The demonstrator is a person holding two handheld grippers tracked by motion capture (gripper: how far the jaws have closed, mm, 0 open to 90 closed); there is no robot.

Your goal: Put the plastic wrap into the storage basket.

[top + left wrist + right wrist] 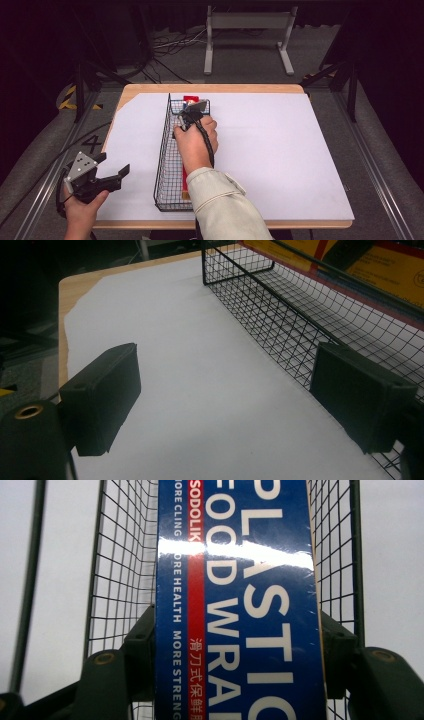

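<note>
A white sheet (280, 150) covers the table (210, 88), the wire basket (165, 165) stands on it holding the wrap box (235, 605), gripped between the right gripper's (235, 650) jaws, while the left gripper (225, 405) gapes wide and empty beside the basket

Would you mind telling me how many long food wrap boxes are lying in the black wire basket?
1. A long blue and red plastic food wrap box lies lengthwise in the black wire basket, between the right gripper's jaws; the arm may hide others.

- Plastic wrap box (240, 605): long, blue with a red stripe and white lettering, lying lengthwise inside the narrow black wire basket (167, 165) on the table.
</note>
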